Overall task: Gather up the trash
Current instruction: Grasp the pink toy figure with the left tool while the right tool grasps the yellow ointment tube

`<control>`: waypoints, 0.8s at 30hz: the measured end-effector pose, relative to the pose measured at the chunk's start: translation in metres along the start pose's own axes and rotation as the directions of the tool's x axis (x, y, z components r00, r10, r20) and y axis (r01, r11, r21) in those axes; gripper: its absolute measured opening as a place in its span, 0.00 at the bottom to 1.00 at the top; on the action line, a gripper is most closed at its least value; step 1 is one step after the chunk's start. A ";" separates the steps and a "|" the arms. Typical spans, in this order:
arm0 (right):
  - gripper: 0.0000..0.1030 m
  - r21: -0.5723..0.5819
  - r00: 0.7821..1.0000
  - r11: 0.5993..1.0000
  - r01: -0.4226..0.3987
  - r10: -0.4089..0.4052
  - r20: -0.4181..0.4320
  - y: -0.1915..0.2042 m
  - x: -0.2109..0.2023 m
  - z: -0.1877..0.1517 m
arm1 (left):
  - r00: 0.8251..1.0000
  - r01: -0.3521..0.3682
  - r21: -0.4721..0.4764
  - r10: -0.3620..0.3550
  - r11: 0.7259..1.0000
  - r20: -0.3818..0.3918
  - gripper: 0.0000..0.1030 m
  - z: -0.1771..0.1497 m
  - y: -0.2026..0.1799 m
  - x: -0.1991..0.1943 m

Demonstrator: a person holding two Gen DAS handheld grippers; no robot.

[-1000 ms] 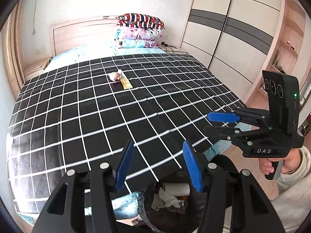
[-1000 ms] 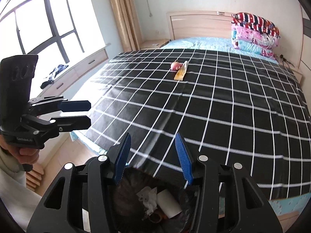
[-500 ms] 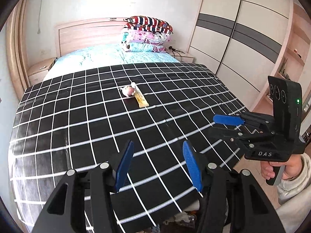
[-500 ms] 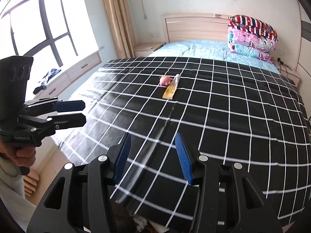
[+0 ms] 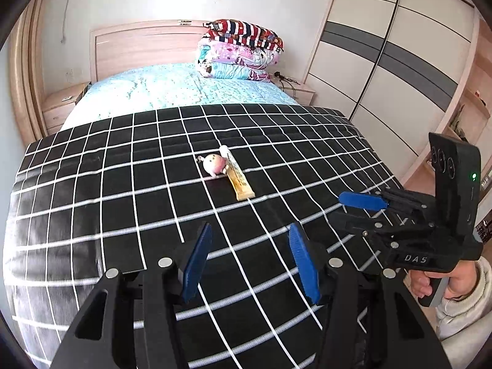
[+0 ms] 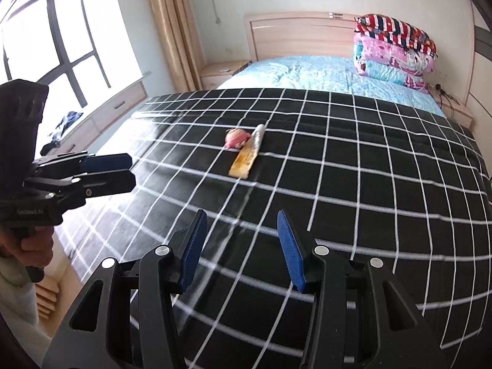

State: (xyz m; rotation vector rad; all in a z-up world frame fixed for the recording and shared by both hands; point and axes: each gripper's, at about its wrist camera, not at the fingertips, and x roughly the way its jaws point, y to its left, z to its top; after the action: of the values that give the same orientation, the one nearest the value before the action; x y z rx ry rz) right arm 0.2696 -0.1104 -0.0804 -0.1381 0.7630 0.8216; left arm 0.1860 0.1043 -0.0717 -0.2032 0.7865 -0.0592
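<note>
Closer now: tube [image 5: 236, 176] beyond fingers [image 5: 196, 258].

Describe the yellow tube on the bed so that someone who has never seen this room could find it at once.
Start at the black bedspread with the white grid that covers the near part of the bed. Two small things lie touching near its middle. The flat yellow squeeze tube with a white cap is the long one, and the small round pink toy next to its cap end is ball-shaped.

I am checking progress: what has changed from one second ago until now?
Both grippers moved forward over the bed: the trash bin below them has left view, and the pink ball and yellow tube look nearer. Left gripper and right gripper stayed open and empty; nothing on the blanket moved.
</note>
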 end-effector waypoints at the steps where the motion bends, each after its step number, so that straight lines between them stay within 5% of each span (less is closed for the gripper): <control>1: 0.46 -0.002 1.000 1.000 0.003 -0.003 0.001 -0.001 0.002 0.003 | 1.000 0.001 -0.009 -0.001 1.000 -0.005 0.49 0.004 0.004 0.004; 24: 0.46 0.011 0.996 1.000 0.012 -0.011 -0.092 -0.006 0.088 0.053 | 0.992 0.020 -0.140 -0.037 0.990 -0.121 0.49 0.065 0.062 0.103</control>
State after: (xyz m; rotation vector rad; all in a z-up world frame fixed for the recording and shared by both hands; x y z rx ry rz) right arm 0.3422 -0.0403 -0.1005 -0.1703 0.8525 0.8037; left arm 0.3030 0.1622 -0.1113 -0.3456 0.9120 -0.0445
